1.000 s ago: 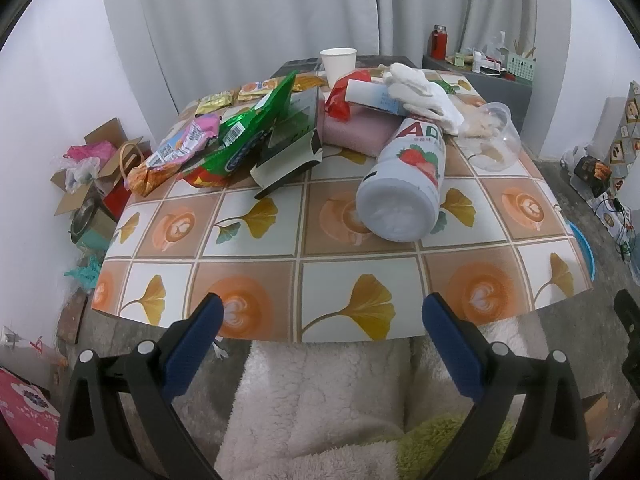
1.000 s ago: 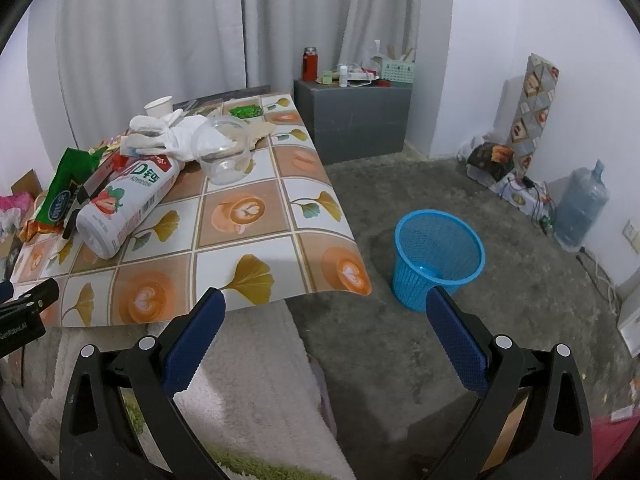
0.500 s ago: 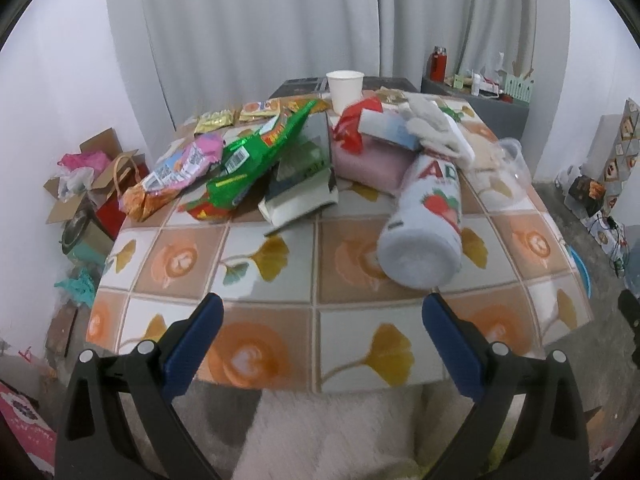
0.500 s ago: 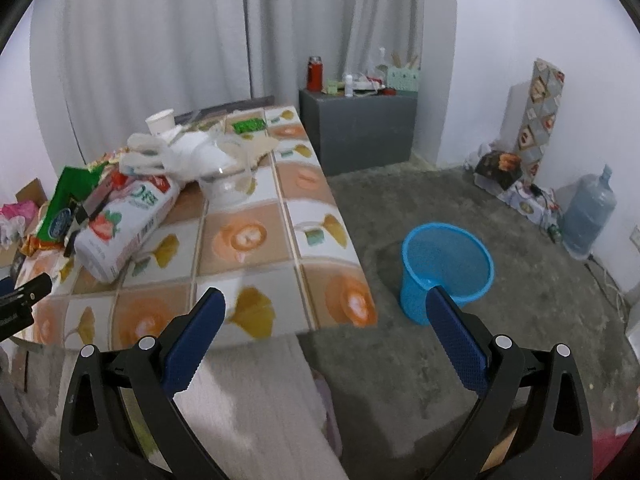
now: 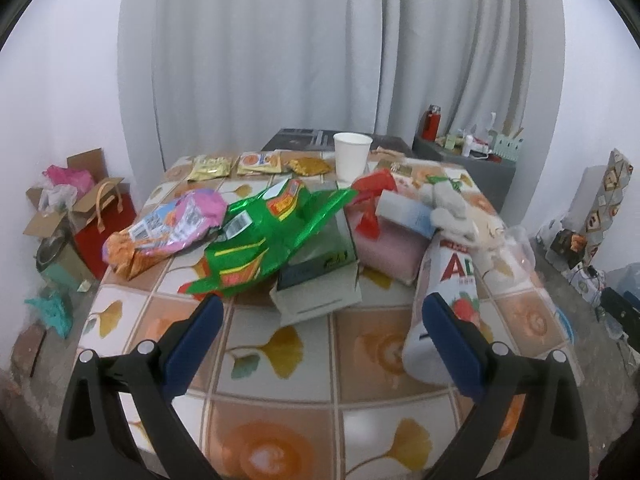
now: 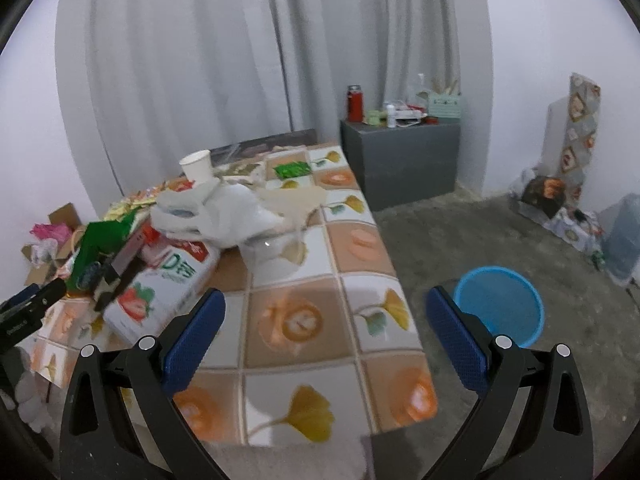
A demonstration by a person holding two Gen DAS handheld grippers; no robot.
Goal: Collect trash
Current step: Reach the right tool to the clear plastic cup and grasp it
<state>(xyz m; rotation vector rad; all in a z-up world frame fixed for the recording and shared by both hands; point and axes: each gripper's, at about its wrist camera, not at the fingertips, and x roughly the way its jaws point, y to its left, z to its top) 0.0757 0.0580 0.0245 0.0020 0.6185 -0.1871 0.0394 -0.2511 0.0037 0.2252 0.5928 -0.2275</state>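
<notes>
Here, two hand-held grippers hang over the near edge of a tiled table point(image 5: 280, 364) heaped with litter, both empty. The left gripper point(image 5: 320, 320) has its jaws wide apart and faces a green wrapper point(image 5: 272, 240) lying across an open box point(image 5: 320, 284), with a pink bag point(image 5: 172, 228) to the left and a toppled bottle point(image 5: 444, 304) to the right. The right gripper point(image 6: 325, 316), jaws equally spread, looks across bare tiles toward the blue bin point(image 6: 500, 304) on the floor beside the table, well apart from the pile. A paper cup point(image 5: 352, 156) stands upright at the far end. The sound opening move appears to be one loose piece at a time: close on the wrapper's raised edge rather than its flat middle, lift clear of the box so nothing drags along, then carry it over the bin's mouth before releasing. The bottle may roll if nudged.
</notes>
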